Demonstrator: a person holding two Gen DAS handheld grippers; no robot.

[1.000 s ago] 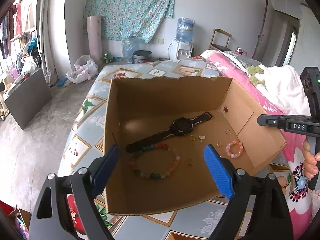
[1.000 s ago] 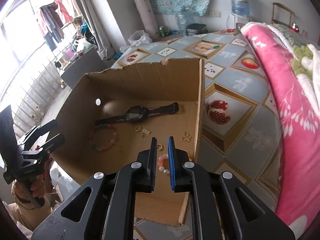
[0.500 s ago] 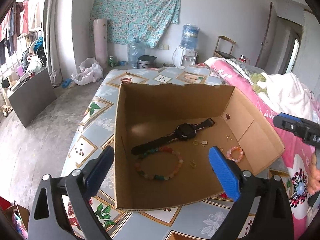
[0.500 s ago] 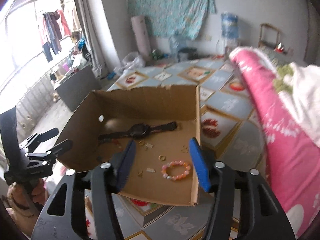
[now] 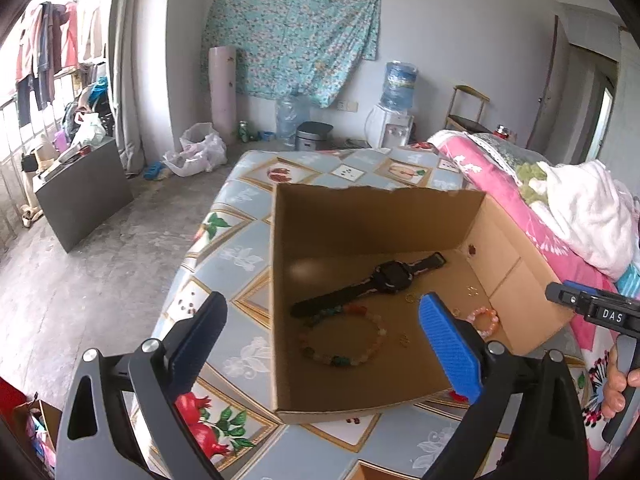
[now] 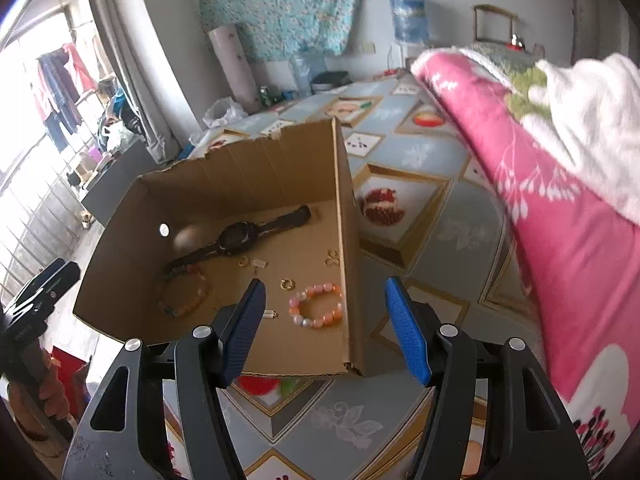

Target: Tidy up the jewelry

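An open cardboard box (image 5: 360, 216) (image 6: 240, 168) lies on the patterned table. On its floor are a black watch (image 5: 390, 276) (image 6: 238, 236), a multicolour bead bracelet (image 5: 338, 360) (image 6: 182, 310), a pink bead bracelet (image 5: 480, 312) (image 6: 320, 322) and small gold rings (image 6: 286, 283). My left gripper (image 5: 322, 304) hovers open over the box's near left corner, holding nothing. My right gripper (image 6: 326, 284) hangs above the box's near right corner. Its jaws are opening and grip nothing; the pink bracelet lies below them on the box floor.
A pink flowered blanket (image 6: 560, 200) with a white cloth (image 5: 584, 208) on it is piled along the table's right side. The tablecloth (image 5: 240, 248) shows around the box. A water dispenser (image 5: 394, 120) and bags stand on the floor behind.
The right jaws have gone from nearly shut over the pink bracelet to wide apart, and that gripper has drawn back from the box. The bracelet stays on the box floor. The left jaws widened slightly.
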